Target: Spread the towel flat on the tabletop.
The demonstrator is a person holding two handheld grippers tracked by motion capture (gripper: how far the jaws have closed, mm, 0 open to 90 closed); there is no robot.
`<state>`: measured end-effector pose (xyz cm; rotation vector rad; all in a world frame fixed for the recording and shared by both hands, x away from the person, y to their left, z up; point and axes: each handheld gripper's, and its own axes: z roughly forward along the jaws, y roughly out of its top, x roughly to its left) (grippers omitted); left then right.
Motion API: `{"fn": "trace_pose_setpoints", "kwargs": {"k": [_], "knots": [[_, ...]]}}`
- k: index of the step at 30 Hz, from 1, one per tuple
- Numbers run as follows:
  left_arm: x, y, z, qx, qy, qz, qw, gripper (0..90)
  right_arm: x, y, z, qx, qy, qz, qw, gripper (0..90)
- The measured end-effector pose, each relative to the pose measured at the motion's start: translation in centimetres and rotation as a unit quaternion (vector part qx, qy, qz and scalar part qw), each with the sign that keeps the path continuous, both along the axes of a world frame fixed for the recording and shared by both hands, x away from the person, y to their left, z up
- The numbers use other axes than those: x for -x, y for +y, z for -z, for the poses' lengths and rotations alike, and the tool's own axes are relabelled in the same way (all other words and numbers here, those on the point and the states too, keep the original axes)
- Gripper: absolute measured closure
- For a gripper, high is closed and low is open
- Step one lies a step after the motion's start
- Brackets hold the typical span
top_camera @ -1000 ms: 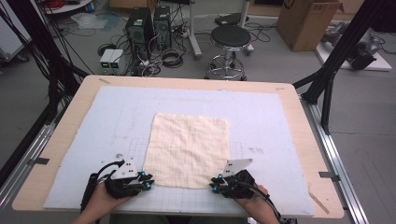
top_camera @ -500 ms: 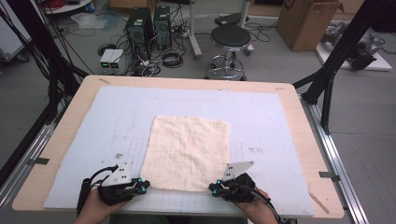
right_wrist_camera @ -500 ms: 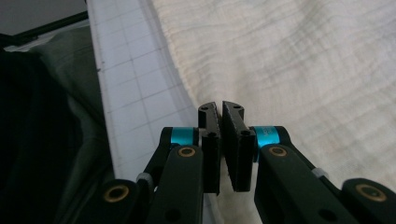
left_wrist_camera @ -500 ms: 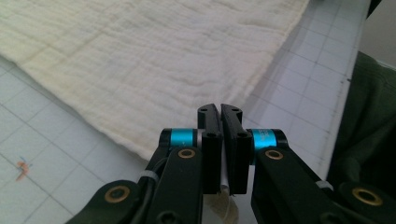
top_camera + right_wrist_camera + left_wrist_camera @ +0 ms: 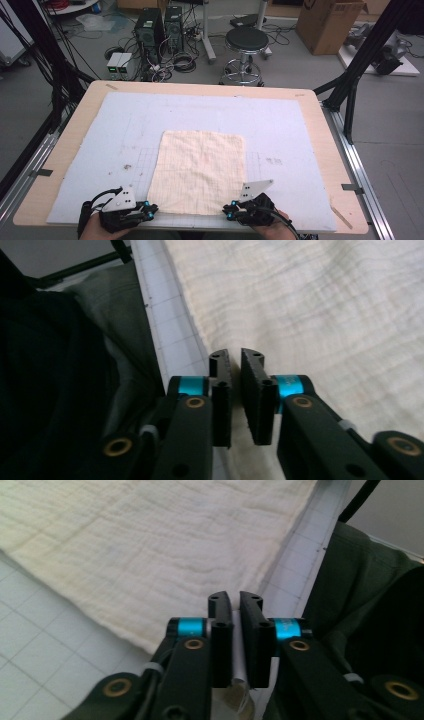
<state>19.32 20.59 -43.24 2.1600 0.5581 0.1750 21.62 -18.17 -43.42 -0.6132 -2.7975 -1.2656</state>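
The cloth [image 5: 200, 172] lay spread flat on the pale gridded mat [image 5: 300, 130] that covered the counter [image 5: 60, 155], toward the near middle of it, with its near edge close to the person's side. As a judgement, the work looked either barely begun or just finished: the sheet was opened out in a single layer with no fold showing, and nothing was lifted off the mat. The left claw [image 5: 150, 209] sat just beside the near left corner of the cloth, and the right claw [image 5: 229, 210] just beside the near right corner. In the left gripper view the left claw [image 5: 235, 600] had its jaws standing a narrow slit apart, having just opened a little, with no cloth pinched between them; the cloth's edge [image 5: 125, 630] ran just ahead of the tips. The right claw [image 5: 235, 356] in the right gripper view stood the same way, jaws parted by a small gap that had just widened, nothing clamped, the cloth's edge [image 5: 200, 340] beside it. The cloth itself was a cream, roughly square piece of thin crinkled fabric, with a faint checked weave, soft wrinkles, slightly wavy borders and rounded corners.
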Motion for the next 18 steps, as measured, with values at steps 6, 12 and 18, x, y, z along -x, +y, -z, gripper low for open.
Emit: {"fn": "trace_pose_setpoints", "kwargs": {"k": [6, 12, 18], "knots": [[-0.7, 0.2, -0.5, 0.028, -0.003, -0.022, 0.9993, 58.3, -0.6, -0.3, -0.4, -0.031, 0.012, 0.007, 0.9994, 59.0], [-2.1, 0.5, -0.9, 0.042, -0.011, -0.037, 0.9984, 53.5, -1.7, -1.0, -1.2, -0.039, -0.007, 0.041, 0.9984, 49.9], [-4.0, 0.5, -1.4, 0.062, -0.012, -0.059, 0.9963, 48.2, -3.7, -1.9, -1.9, -0.062, -0.011, 0.074, 0.9952, 39.2]]}}
